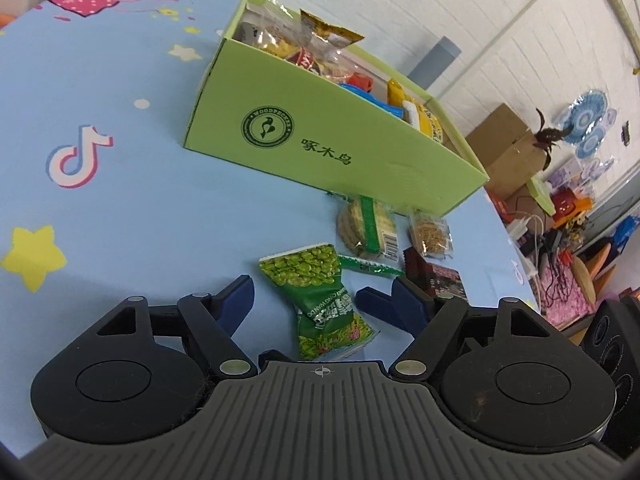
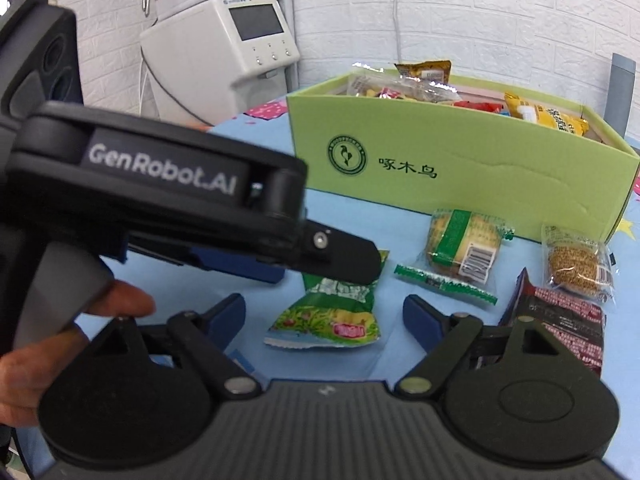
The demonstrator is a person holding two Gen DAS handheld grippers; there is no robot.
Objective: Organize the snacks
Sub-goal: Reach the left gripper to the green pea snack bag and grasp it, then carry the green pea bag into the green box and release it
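Observation:
A green pea snack packet [image 1: 324,300] lies on the blue tablecloth between the open fingers of my left gripper [image 1: 306,298]. In the right wrist view the same packet [image 2: 332,312] lies ahead of my open right gripper [image 2: 324,316], with the left gripper's body [image 2: 160,196] reaching over it from the left. A light green box [image 1: 332,136] holding several snacks stands beyond; it also shows in the right wrist view [image 2: 460,168]. Loose near it lie a green-banded biscuit pack [image 1: 366,226], a sesame cake pack [image 1: 430,236], a thin green stick pack [image 1: 370,266] and a dark red packet [image 1: 440,280].
The tablecloth [image 1: 120,200] carries cartoon prints. The table edge runs along the right, with cardboard boxes [image 1: 508,148] and clutter on the floor beyond. A white machine [image 2: 224,48] stands against the brick wall behind the table.

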